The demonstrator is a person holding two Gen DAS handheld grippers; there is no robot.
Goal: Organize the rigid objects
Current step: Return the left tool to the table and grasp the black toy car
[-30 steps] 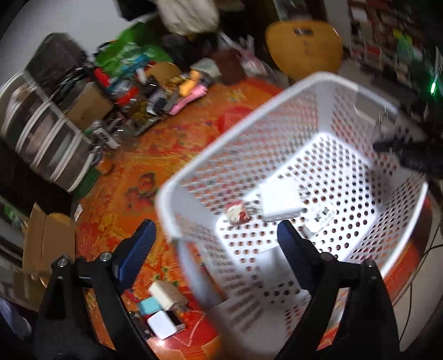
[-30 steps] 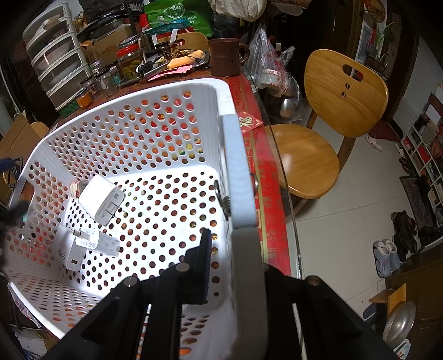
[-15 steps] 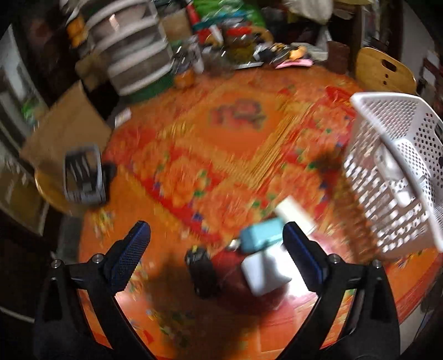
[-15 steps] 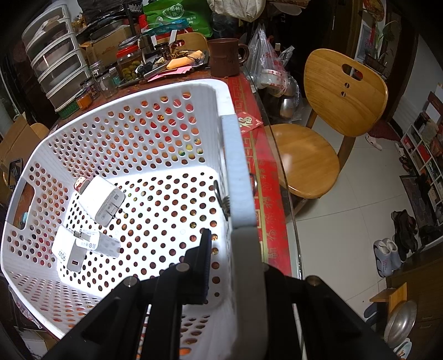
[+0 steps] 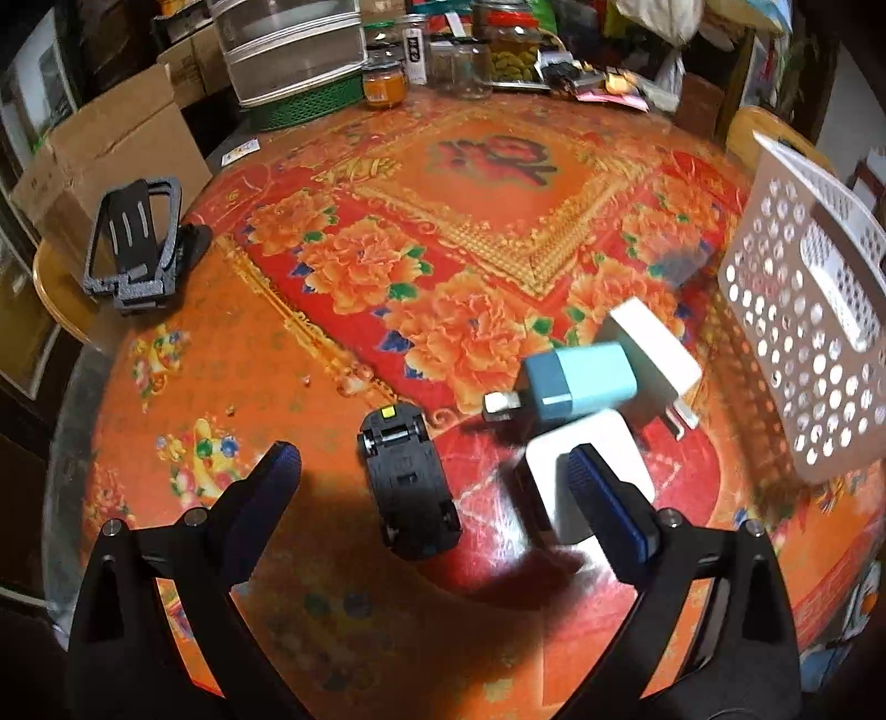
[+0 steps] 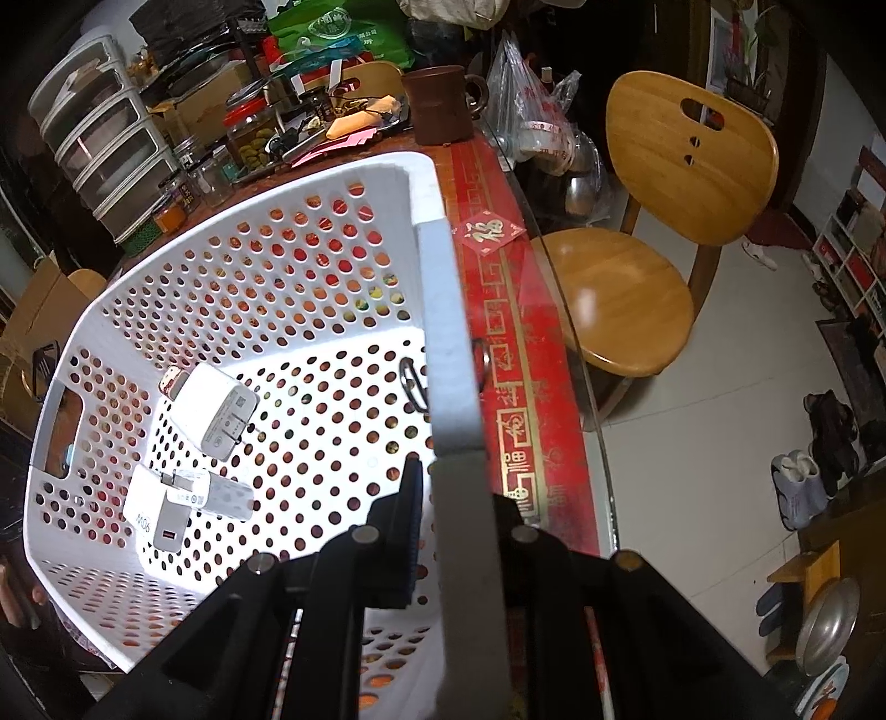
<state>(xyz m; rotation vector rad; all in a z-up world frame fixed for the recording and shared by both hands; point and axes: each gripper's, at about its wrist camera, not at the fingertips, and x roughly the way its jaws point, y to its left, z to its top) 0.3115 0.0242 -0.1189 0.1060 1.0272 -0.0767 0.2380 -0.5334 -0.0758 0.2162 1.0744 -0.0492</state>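
My left gripper hangs open over the red flowered table, nothing between its pads. Just below it a black toy car lies upside down. To the right are a light blue charger, a white charger behind it, and another white charger partly hidden by my right fingertip. The white perforated basket stands at the right edge. My right gripper is shut on the basket's rim. Inside the basket lie a large white charger and two smaller white ones.
A black phone stand sits at the table's left edge. Jars, plastic drawers and a cardboard box crowd the far side. Beyond the glass table edge stands a wooden chair; a brown mug sits behind the basket.
My left gripper swung away from above the basket, leftward and down to the table over the toy car and chargers. The right gripper kept its hold on the basket rim.
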